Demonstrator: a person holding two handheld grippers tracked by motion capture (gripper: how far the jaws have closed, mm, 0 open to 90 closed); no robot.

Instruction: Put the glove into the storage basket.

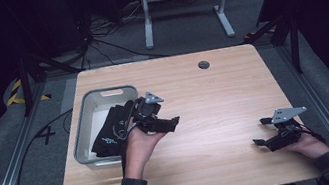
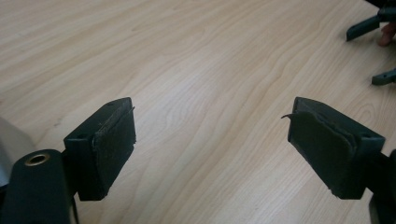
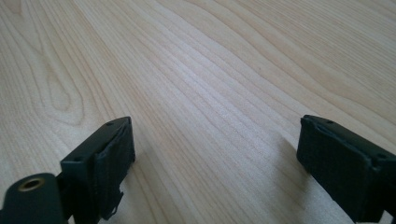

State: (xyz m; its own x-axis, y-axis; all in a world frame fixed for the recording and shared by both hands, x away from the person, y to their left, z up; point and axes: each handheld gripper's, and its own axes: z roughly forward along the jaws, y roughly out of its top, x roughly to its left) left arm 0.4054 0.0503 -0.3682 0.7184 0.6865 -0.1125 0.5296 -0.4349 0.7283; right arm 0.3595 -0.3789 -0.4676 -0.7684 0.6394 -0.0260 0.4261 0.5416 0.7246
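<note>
My left gripper sits over the table, just off the right rim of the grey bin, its jaws pointing out across the bare wood toward my right side. In the left gripper view those jaws stand wide apart with nothing between the pads, only wood grain under them; they are released and hold nothing.

The black cloth lies in the grey bin, behind the left jaws and to their left in the high view, bunched against the near right part of the bin with some light print on its lower fold. The gripper's body overlaps its upper right edge from this angle, so I cannot tell whether they touch, but the cloth is not in the jaws.

My right gripper rests low near the right edge of the table, well apart from the bin and cloth, jaws aimed left. In the right gripper view its pads are spread wide over bare wood, released, nothing between them. Its jaw tips show far off at the top right of the left gripper view.
</note>
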